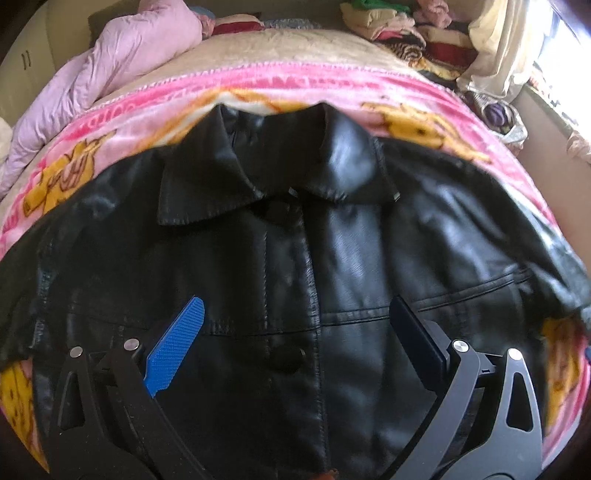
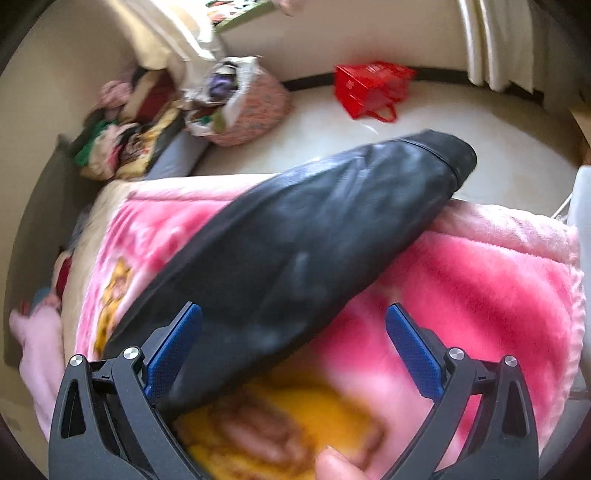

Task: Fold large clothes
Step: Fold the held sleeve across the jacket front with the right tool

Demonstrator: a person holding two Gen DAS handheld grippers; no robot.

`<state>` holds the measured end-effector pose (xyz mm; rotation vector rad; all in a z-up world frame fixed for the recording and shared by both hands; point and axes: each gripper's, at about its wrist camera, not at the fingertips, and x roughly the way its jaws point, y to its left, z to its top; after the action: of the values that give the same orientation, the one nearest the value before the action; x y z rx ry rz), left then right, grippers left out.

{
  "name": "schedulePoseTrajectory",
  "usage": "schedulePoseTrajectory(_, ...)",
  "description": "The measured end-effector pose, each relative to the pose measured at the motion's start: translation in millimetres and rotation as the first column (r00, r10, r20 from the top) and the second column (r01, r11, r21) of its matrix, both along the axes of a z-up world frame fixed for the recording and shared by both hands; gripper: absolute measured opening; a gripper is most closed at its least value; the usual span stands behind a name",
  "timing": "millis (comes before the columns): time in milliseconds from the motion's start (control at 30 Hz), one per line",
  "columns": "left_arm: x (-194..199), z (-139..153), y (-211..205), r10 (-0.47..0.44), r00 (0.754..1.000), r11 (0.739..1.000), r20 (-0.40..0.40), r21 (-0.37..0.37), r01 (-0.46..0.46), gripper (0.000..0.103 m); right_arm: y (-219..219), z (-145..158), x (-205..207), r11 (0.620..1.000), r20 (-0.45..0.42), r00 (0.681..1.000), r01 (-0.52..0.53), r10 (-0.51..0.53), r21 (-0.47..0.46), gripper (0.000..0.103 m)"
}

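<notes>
A black leather jacket [image 1: 295,258] lies front up and buttoned on a pink cartoon blanket [image 1: 258,88], collar [image 1: 258,177] toward the far side. My left gripper [image 1: 295,306] hovers open over the jacket's chest, its blue pads [image 1: 177,347] wide apart, holding nothing. In the right wrist view one jacket sleeve [image 2: 314,236] stretches diagonally across the blanket [image 2: 461,295], its cuff [image 2: 450,151] hanging past the bed edge. My right gripper [image 2: 293,310] is open above the sleeve's upper part, and its left pad [image 2: 173,350] is next to the leather.
A lilac quilt [image 1: 110,74] lies at the bed's far left. Piles of folded clothes [image 1: 406,33] stand at the far right. On the floor are a red bag [image 2: 373,88] and a stuffed patterned bag [image 2: 240,107]. A thumb [image 2: 340,465] shows at the bottom.
</notes>
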<state>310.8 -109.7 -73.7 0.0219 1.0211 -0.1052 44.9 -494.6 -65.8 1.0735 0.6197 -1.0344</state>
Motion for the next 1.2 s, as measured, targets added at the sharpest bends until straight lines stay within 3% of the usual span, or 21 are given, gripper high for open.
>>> schedulePoseTrajectory(100,2,-18,-1,0.001,1.0,1.0,-0.027,0.029,0.0,0.094,-22,-20,-9,0.996,0.071,0.996,0.043,-0.049,0.076,0.099)
schedulePoseTrajectory(267,1,-16,0,-0.003,1.0,1.0,-0.015,0.027,0.004,0.094,-35,-13,-8,0.996,0.108,0.991,0.078,-0.083,0.054,0.097)
schedulePoseTrajectory(333,1,-13,4,0.001,1.0,1.0,-0.022,0.017,-0.001,0.094,-37,-7,-4,0.997,0.081,0.994,0.077,-0.078,0.013,0.06)
schedulePoseTrajectory(400,1,-7,8,0.006,1.0,1.0,-0.027,0.006,-0.006,0.094,-39,-3,1,0.999,0.109,0.994,0.031,-0.028,-0.026,0.036)
schedulePoseTrajectory(500,0,8,15,0.003,1.0,1.0,-0.015,-0.018,-0.003,0.094,-37,10,13,0.992,0.151,0.983,-0.092,0.105,-0.087,0.023)
schedulePoseTrajectory(567,-1,20,21,0.01,1.0,0.999,-0.002,-0.031,-0.01,0.094,-27,29,18,0.973,0.153,0.972,-0.151,0.179,-0.175,0.017)
schedulePoseTrajectory(700,-1,43,43,0.047,0.999,0.995,0.019,-0.092,-0.045,0.094,0,78,35,0.905,0.169,0.929,-0.258,0.328,-0.337,0.009)
schedulePoseTrajectory(800,-3,56,61,0.073,0.997,0.989,0.03,-0.132,-0.068,0.094,25,111,49,0.842,0.148,0.899,-0.314,0.413,-0.439,0.009)
schedulePoseTrajectory(967,-9,71,91,0.097,0.994,0.977,0.05,-0.196,-0.085,0.094,79,167,87,0.708,0.12,0.809,-0.418,0.575,-0.57,0.008)
schedulePoseTrajectory(1200,-13,88,135,0.147,0.988,0.941,0.044,-0.314,-0.126,0.094,155,204,145,0.535,0.036,0.673,-0.554,0.739,-0.638,0.008)
